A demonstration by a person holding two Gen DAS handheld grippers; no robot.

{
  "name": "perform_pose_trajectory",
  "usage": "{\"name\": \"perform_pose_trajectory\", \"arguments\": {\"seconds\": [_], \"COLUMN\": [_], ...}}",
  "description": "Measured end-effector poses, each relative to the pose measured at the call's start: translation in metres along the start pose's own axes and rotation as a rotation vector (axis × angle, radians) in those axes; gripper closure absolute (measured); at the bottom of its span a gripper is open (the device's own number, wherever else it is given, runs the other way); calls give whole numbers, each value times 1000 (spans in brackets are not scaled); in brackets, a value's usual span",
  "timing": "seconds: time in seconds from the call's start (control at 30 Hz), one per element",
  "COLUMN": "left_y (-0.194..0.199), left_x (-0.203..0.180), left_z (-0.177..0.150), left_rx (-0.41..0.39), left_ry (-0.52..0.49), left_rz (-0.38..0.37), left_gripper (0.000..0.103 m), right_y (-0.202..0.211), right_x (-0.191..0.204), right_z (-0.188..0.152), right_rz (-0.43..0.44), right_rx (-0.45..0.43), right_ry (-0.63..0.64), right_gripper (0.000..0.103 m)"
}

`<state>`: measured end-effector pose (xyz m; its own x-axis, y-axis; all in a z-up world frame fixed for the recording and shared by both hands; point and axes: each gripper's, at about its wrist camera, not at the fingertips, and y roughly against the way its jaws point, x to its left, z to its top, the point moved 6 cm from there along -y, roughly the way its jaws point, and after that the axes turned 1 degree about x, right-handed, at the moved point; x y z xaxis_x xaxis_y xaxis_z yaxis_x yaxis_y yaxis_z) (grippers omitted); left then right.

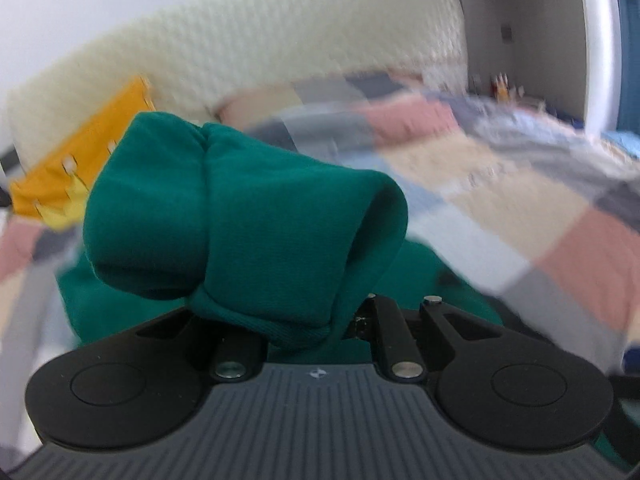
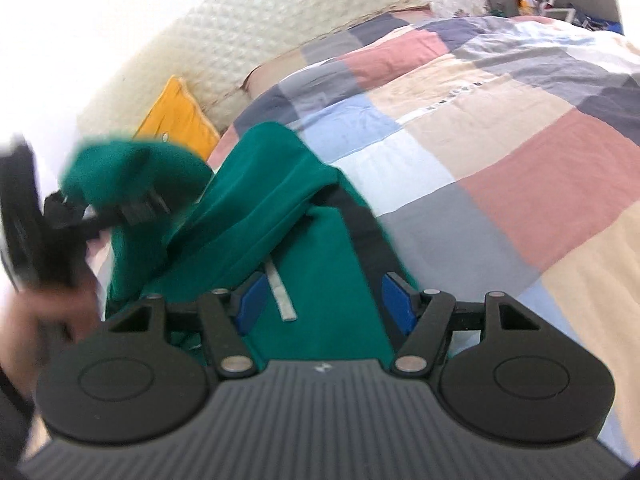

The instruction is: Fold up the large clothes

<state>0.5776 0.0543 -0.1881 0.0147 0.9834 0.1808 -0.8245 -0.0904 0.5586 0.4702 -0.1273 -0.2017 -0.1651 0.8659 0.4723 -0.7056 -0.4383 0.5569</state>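
A dark green garment (image 1: 240, 216) is bunched up in a thick fold over my left gripper (image 1: 320, 320), which is shut on it; the cloth hides the fingertips. In the right wrist view the same green garment (image 2: 320, 240) lies spread on the bed, with a white strip (image 2: 280, 296) on it. My right gripper (image 2: 325, 302) hovers just over it, open, its blue pads (image 2: 254, 300) wide apart with the cloth showing between them. At the left of that view the left gripper (image 2: 140, 204) lifts a bunch of the green cloth, blurred, with a hand (image 2: 44, 320) below it.
The bed is covered by a patchwork quilt (image 2: 520, 184) of pink, beige, grey and blue squares. A yellow cushion (image 2: 176, 116) leans on the cream quilted headboard (image 2: 280, 28). A cluttered shelf (image 2: 536, 2) stands at the far right.
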Motion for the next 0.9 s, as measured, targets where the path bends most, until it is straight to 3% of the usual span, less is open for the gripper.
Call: {"name": "perform_pose_trajectory", "arguments": {"seconds": [0.13,0.27,0.33,0.4,0.43,0.6,0.9], "left_y": [-21,-25,-17,-12,-7,40,135], "left_x": [-31,-35,-28,-21,-19,5,56], "left_z": [-55,-67,-62,-52,-51,-47,-60], "left_rx": [59,66,72,92,89,79,66], "left_ry": [-16,2,27,65,83,200,287], "left_rz": [-3,-10,-29,-75,-87,-143,-57], "left_gripper": [87,86,74,37,35,34,33], "right_y": [-3,-9,-13,-15,-17,-13,-3], "right_x": [-15,-20,-17,-13,-11,-5,22], "right_z": [3,3,1,-1,-3,-7,-11], "right_rz": [-7,5,13,23,29,44,98], "right_rx": [-4,3,11,18,19,2,-68], "right_ry": [-42,-64,-52,-37,-30,-1,87], "right_gripper": [36,35,35,35,35,35,35]}}
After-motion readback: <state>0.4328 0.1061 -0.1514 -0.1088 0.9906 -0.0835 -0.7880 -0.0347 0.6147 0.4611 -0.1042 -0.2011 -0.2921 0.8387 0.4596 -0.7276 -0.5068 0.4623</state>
